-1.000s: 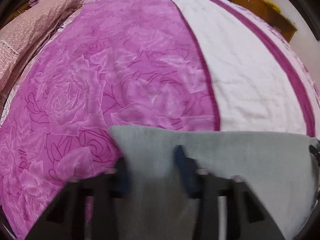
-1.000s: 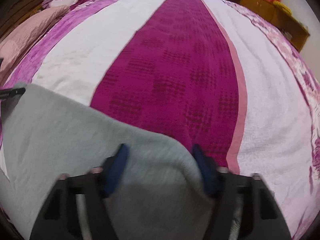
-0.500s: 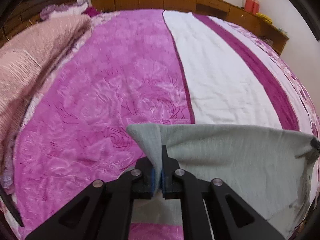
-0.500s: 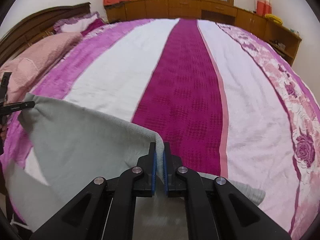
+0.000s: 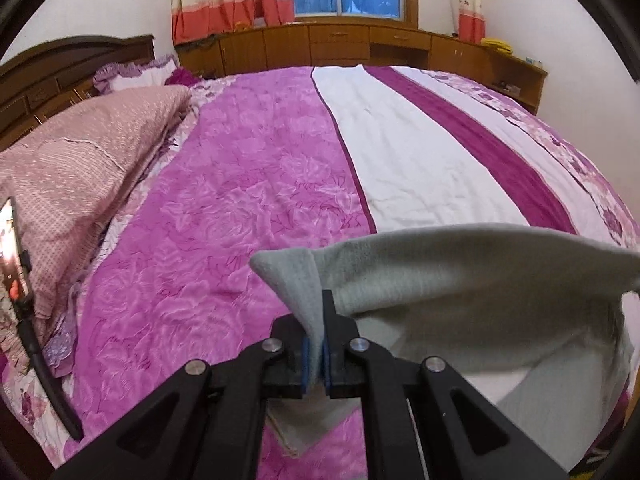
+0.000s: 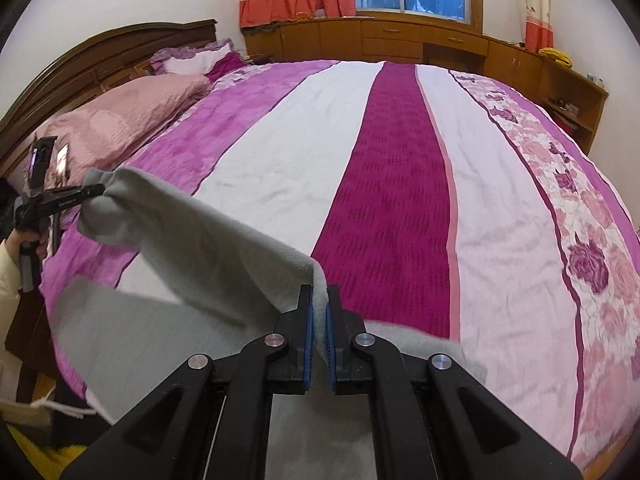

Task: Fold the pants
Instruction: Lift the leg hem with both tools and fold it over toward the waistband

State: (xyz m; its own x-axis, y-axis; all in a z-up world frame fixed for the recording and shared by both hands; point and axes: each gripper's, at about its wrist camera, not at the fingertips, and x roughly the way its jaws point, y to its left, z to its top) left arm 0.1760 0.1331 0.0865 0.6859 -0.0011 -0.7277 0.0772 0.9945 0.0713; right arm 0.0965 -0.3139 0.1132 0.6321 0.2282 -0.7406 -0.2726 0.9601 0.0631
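Now we hold the grey pants (image 5: 460, 264) by one edge, with the left gripper (image 5: 315, 354) clamped on one corner and the right gripper (image 6: 319, 336) clamped on the other, so the cloth runs in a shallow sag between the two. That edge is up off the striped bedspread (image 5: 248, 200), while the rest of the pants lies on the near end of the bed below us. We judge this to be the lift that starts a fold: one end raised, ready to go over the part lying flat. Next, we need both hands to travel together, level and evenly spaced, so the edge stays straight, then lower it squarely before letting go.
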